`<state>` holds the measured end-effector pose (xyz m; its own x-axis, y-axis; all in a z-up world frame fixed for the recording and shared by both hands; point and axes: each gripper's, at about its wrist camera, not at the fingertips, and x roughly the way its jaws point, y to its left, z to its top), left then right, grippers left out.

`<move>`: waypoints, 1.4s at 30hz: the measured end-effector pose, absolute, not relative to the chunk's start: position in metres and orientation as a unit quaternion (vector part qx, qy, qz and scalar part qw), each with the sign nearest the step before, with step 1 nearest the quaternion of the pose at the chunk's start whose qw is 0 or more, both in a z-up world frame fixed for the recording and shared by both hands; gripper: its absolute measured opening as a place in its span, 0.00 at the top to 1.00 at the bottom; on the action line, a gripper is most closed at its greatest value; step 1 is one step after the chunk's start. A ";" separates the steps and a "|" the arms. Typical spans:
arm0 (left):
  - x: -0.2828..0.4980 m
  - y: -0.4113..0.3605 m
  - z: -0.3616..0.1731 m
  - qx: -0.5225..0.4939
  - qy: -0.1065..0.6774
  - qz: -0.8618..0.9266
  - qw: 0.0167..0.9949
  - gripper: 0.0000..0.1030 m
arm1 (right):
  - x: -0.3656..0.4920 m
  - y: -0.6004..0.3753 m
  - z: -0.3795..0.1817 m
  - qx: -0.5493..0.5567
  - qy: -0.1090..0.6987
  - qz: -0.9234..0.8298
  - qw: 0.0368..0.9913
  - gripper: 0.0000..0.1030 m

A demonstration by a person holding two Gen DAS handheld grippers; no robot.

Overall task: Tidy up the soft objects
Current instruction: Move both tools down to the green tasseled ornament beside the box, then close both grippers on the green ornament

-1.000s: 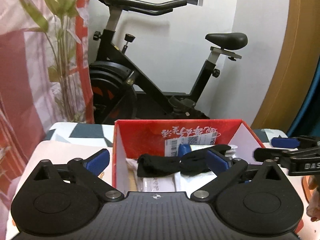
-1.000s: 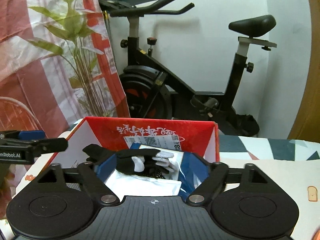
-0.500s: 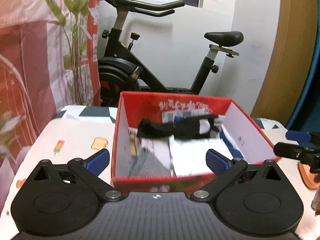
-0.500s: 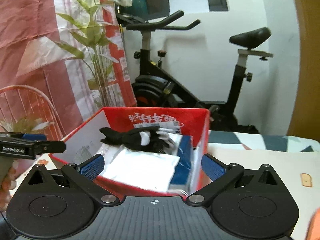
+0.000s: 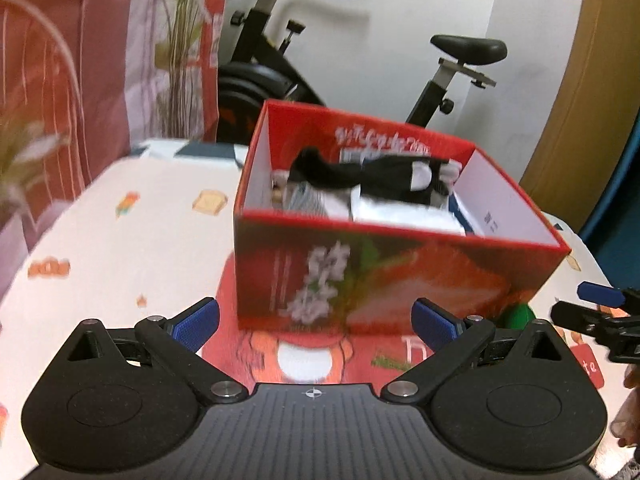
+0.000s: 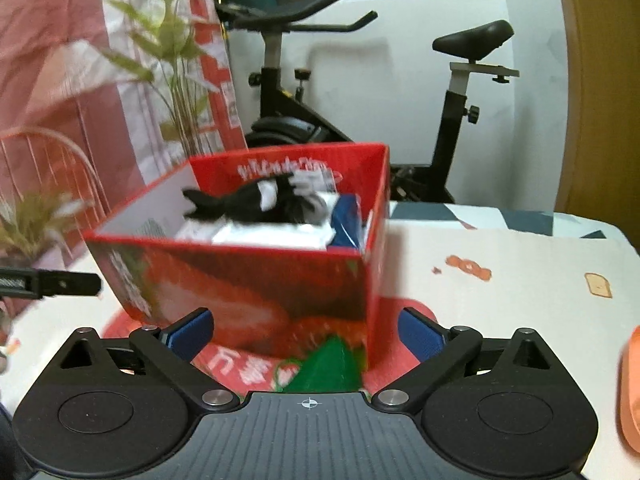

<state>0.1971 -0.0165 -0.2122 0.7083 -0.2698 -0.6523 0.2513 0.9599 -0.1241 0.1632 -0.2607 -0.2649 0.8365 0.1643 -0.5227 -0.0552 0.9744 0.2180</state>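
A red box (image 5: 384,276) stands on the table; it also shows in the right wrist view (image 6: 256,280). A black and white soft item (image 5: 376,176) lies on top of white packets inside it, seen too in the right wrist view (image 6: 256,200). My left gripper (image 5: 316,324) is open and empty, in front of the box's near wall. My right gripper (image 6: 306,332) is open and empty, in front of the box's near corner. The right gripper's tip shows at the left view's right edge (image 5: 600,312).
The box sits on a red printed mat (image 5: 312,356) over a pale patterned tablecloth (image 5: 120,240). A green piece (image 6: 324,368) lies by the box corner. An orange object (image 6: 630,388) is at the right edge. An exercise bike (image 6: 360,92) and a plant (image 6: 172,80) stand behind.
Both grippers have pulled back and out of the box, from over its contents to in front of its near wall. The black and white item stays in the box.
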 end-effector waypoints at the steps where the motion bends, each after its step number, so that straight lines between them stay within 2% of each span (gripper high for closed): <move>1: 0.195 -0.016 -0.216 -0.016 0.358 -0.140 0.923 0.00 | 0.162 -0.258 -0.269 0.090 0.283 0.055 0.953 0.10; 3: 0.193 -0.015 -0.220 -0.021 0.356 -0.134 0.925 0.00 | 0.161 -0.254 -0.279 0.076 0.291 0.051 0.952 0.18; 10: 0.195 -0.012 -0.233 -0.032 0.376 -0.123 0.918 0.00 | 0.157 -0.232 -0.309 -0.025 0.319 0.041 0.946 0.22; 19: 0.196 -0.012 -0.239 -0.038 0.387 -0.124 0.913 0.00 | 0.163 -0.237 -0.328 0.009 0.342 0.055 0.938 0.36; 20: 0.196 -0.012 -0.239 -0.038 0.388 -0.126 0.912 0.00 | 0.164 -0.237 -0.329 0.013 0.342 0.058 0.938 0.39; 21: 0.195 -0.013 -0.239 -0.039 0.388 -0.128 0.912 0.01 | 0.166 -0.237 -0.331 0.016 0.344 0.061 0.937 0.46; 23: 0.194 -0.015 -0.240 -0.041 0.387 -0.134 0.911 0.02 | 0.170 -0.236 -0.333 0.022 0.350 0.070 0.934 0.47; 25: 0.192 -0.018 -0.240 -0.042 0.386 -0.145 0.910 0.04 | 0.172 -0.229 -0.333 0.025 0.350 0.083 0.933 0.48; 27: 0.191 -0.020 -0.240 -0.045 0.388 -0.159 0.907 0.14 | 0.175 -0.221 -0.331 0.028 0.350 0.105 0.930 0.48; 31: 0.191 -0.018 -0.243 -0.065 0.396 -0.172 0.900 0.18 | 0.181 -0.198 -0.328 0.042 0.355 0.162 0.920 0.49; 33: 0.191 -0.017 -0.244 -0.073 0.399 -0.177 0.897 0.31 | 0.183 -0.185 -0.327 0.042 0.356 0.191 0.914 0.49; 35: 0.192 -0.017 -0.246 -0.082 0.405 -0.189 0.891 0.39 | 0.186 -0.171 -0.325 0.035 0.355 0.216 0.909 0.48; 39: 0.192 -0.019 -0.250 -0.096 0.411 -0.211 0.882 0.48 | 0.192 -0.153 -0.320 0.021 0.353 0.237 0.905 0.48; 42: 0.193 -0.023 -0.252 -0.098 0.415 -0.222 0.877 0.48 | 0.190 -0.154 -0.319 0.019 0.355 0.238 0.904 0.47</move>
